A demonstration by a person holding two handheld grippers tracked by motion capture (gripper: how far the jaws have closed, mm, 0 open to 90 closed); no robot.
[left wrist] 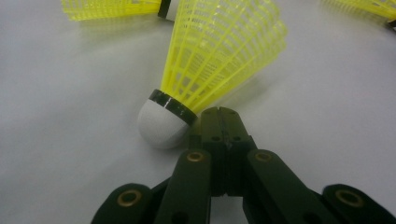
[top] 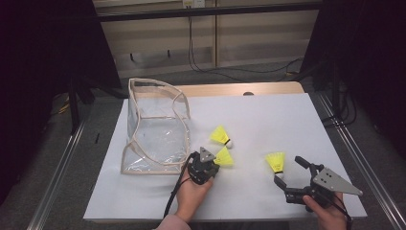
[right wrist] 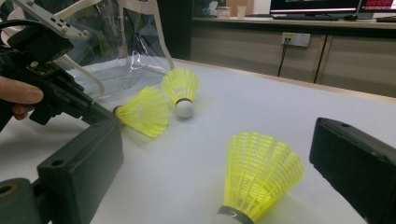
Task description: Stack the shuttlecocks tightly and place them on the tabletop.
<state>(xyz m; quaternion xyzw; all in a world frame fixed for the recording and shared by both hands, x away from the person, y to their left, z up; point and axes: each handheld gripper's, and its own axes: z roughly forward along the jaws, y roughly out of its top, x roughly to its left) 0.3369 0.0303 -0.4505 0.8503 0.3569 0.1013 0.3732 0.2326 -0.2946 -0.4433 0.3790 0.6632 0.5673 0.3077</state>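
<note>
Three yellow shuttlecocks with white corks lie on the white table (top: 268, 120). My left gripper (top: 216, 163) (left wrist: 220, 114) (right wrist: 103, 114) is shut, jaws pressed together with nothing between them. Its tips touch the near shuttlecock (top: 224, 157) (left wrist: 219, 56) (right wrist: 145, 111) beside the cork. A second shuttlecock (top: 221, 135) (left wrist: 112, 7) (right wrist: 181, 88) lies just beyond it. My right gripper (top: 289, 171) (right wrist: 215, 135) stands open. The third shuttlecock (top: 276, 163) (right wrist: 259, 177) sits between its jaws, cork toward the gripper, touching neither jaw.
A clear plastic bag with beige trim (top: 155, 127) (right wrist: 116, 28) stands at the table's left, just left of my left gripper. Cables trail on the floor beyond the far edge. Metal rails run along both sides of the table.
</note>
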